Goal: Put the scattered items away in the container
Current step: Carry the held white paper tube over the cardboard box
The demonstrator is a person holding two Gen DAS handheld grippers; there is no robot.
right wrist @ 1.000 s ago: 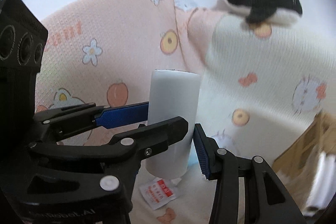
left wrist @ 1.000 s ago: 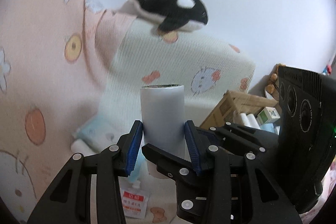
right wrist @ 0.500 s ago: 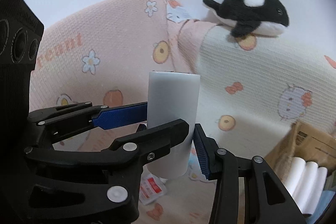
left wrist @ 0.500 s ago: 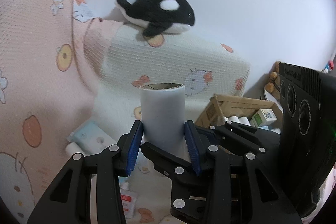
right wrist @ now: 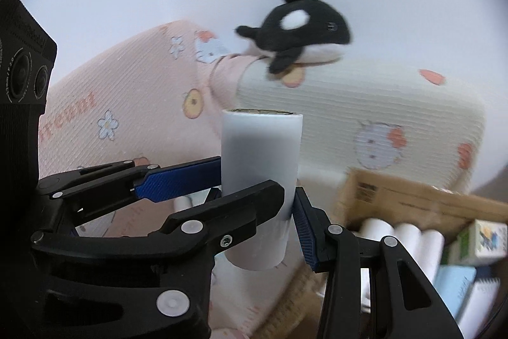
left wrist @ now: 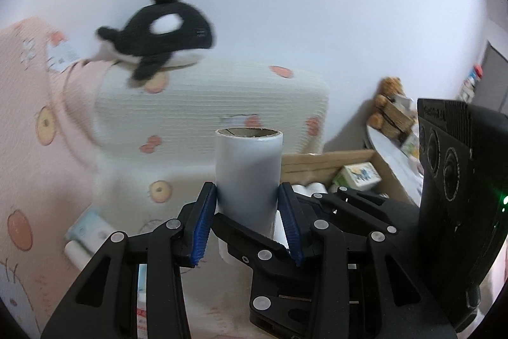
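Observation:
A white roll with a cardboard core (left wrist: pixel 248 170) stands upright, held in the air between both grippers. My left gripper (left wrist: pixel 248 224) is shut on its lower part with blue pads on either side. My right gripper (right wrist: pixel 254 212) also closes on the roll (right wrist: pixel 261 180), from a crossing angle. The cardboard box (left wrist: pixel 320 162) lies behind and to the right, holding white rolls (right wrist: pixel 403 239) and a small printed carton (left wrist: pixel 357 177). The box also shows in the right wrist view (right wrist: pixel 397 193).
A black and white orca plush (left wrist: pixel 162 30) sits on a cream pillow (left wrist: pixel 209 104), next to a pink patterned pillow (right wrist: pixel 127 91). A pale blue packet (left wrist: pixel 90 226) and a small sachet lie on the bed at lower left. A teddy bear (left wrist: pixel 389 104) sits at right.
Both grippers have carried the roll to the right, toward the box. The box and its contents now fill more of both views; the scattered packets have slid left.

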